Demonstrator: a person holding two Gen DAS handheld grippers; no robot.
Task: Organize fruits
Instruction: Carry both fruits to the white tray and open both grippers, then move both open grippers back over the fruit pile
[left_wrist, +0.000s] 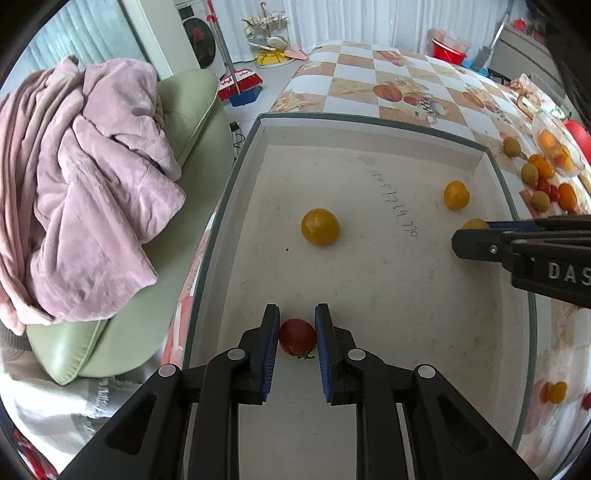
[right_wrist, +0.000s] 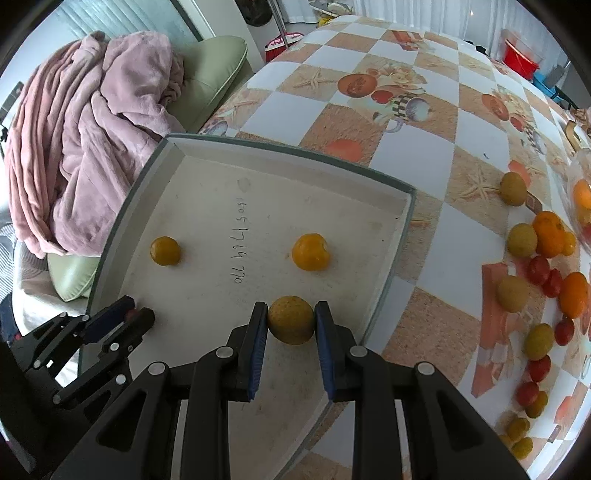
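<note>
A checkered, fruit-printed cloth covers the tabletop (right_wrist: 417, 155), beside a green armchair (left_wrist: 192, 107) draped in a pink blanket (left_wrist: 85, 184). Over the white tray (left_wrist: 369, 125), the left gripper (left_wrist: 297, 334) clamps a red cherry tomato (left_wrist: 296, 335); the right gripper (right_wrist: 291, 325) pinches a yellow fruit (right_wrist: 291, 320).

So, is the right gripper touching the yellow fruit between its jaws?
Touching. The right wrist view shows the right gripper with both blue jaws pressed against the sides of the yellow fruit over the white tray, with no gap visible.
</note>
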